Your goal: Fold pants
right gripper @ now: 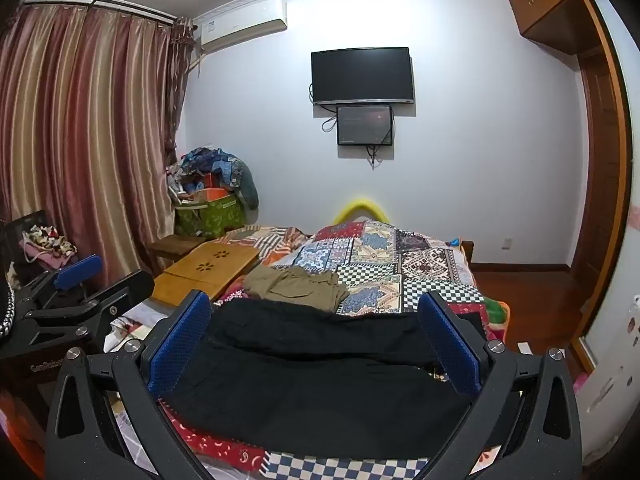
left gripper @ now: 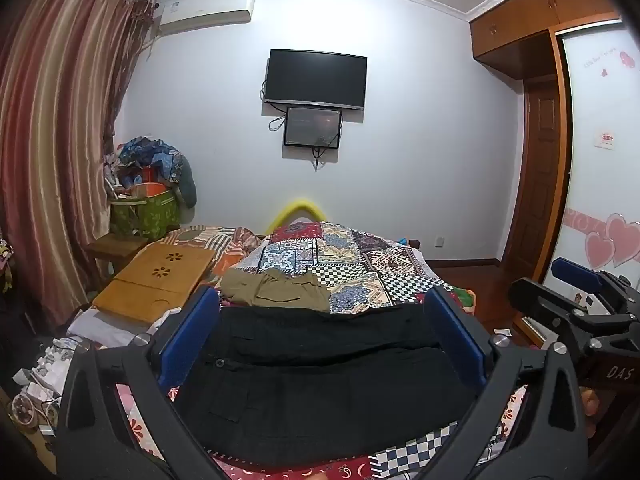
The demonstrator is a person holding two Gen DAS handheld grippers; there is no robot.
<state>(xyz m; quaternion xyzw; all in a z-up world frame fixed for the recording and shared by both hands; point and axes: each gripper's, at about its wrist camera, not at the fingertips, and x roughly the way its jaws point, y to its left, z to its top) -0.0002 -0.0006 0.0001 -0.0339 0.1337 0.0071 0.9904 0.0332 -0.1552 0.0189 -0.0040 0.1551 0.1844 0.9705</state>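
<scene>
Black pants (left gripper: 320,380) lie flat across the near end of the bed, also in the right wrist view (right gripper: 316,380). They lie in layers with a button and pockets showing. My left gripper (left gripper: 322,304) is open, held above the pants, holding nothing. My right gripper (right gripper: 316,304) is open too, above the same pants, empty. The right gripper shows at the right edge of the left wrist view (left gripper: 576,292); the left gripper shows at the left of the right wrist view (right gripper: 80,276).
Olive-green shorts (left gripper: 276,290) lie beyond the black pants on a patchwork quilt (left gripper: 360,264). A wooden lap tray (left gripper: 156,280) sits on the bed's left. A green bag of clothes (left gripper: 144,216) stands by the curtain. A wardrobe (left gripper: 600,200) is at right.
</scene>
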